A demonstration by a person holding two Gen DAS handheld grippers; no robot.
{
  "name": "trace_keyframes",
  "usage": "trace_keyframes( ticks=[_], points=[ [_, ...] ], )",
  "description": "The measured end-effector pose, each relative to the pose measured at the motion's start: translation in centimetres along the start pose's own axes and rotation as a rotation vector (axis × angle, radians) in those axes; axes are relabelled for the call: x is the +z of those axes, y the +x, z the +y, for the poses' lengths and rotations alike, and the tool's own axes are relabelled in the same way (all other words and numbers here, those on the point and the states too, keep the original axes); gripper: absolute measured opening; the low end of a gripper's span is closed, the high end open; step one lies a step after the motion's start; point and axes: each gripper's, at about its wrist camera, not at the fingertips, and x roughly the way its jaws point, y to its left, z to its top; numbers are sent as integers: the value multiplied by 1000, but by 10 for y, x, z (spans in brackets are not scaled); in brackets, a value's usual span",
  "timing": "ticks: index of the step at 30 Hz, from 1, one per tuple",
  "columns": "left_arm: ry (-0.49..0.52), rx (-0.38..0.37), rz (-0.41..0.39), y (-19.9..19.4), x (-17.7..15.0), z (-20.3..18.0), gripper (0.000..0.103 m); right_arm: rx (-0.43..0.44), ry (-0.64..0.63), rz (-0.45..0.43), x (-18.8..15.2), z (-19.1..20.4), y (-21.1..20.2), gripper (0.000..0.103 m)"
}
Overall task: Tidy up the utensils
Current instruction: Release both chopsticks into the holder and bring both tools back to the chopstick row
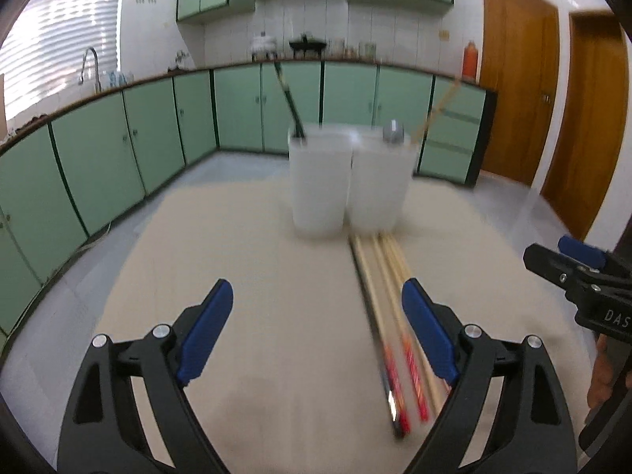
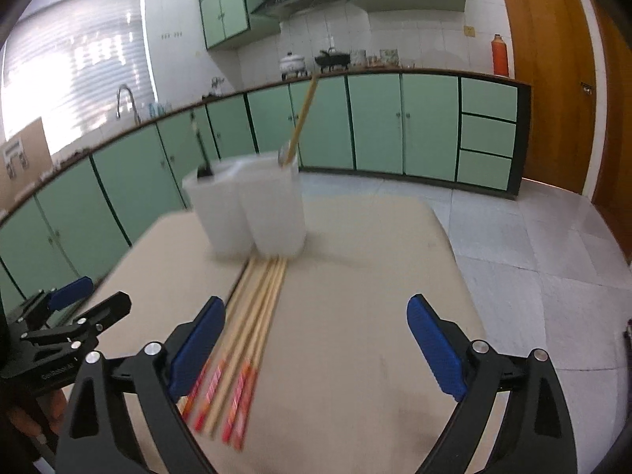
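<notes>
**Both grippers spread and empty over the chopstick row**

While both views are motion-blurred, the layout reads fine. Landmark: the pair of translucent white plastic holder cups (image 1: 347, 181) standing side by side at the far end of the beige tabletop (image 1: 245, 276).

- Loose bundle of pale wooden chopsticks with red patterned ends (image 1: 391, 316) lies flat on the table, far tips just at the foot of the cups, red ends pointing toward the cameras.
- Cups' contents: a dark stick (image 1: 290, 98) leans out of the left-hand cup; a single tan chopstick (image 2: 302, 118) and a grey metal spoon bowl (image 1: 394, 131) rise from the right-hand one.
- Left gripper (image 1: 316, 331): blue-padded jaws wide apart, nothing between them. Its right-side pad sits just beside the chopsticks' red ends; contact unclear.
- Right gripper (image 2: 316, 339): jaws likewise spread, nothing clamped. The chopsticks pass by its left-side pad.
- Green kitchen cabinets (image 1: 118, 150) run behind the cups.
</notes>
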Motion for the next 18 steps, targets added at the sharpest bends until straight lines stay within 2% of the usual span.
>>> trace_keyframes(
  ticks=[6,8,14,18],
  points=[
    [14,5,77,-2,-36,1,85,-8,-14,47,-38,9,-5,79],
    [11,6,90,-3,-44,-1,85,-2,-6,61,-48,12,-7,71],
    [18,2,128,0,-58,-4,83,29,-45,114,-71,27,-8,56],
    [23,-6,159,4,-64,-7,80,33,-63,140,-80,32,-10,50]
  ],
)
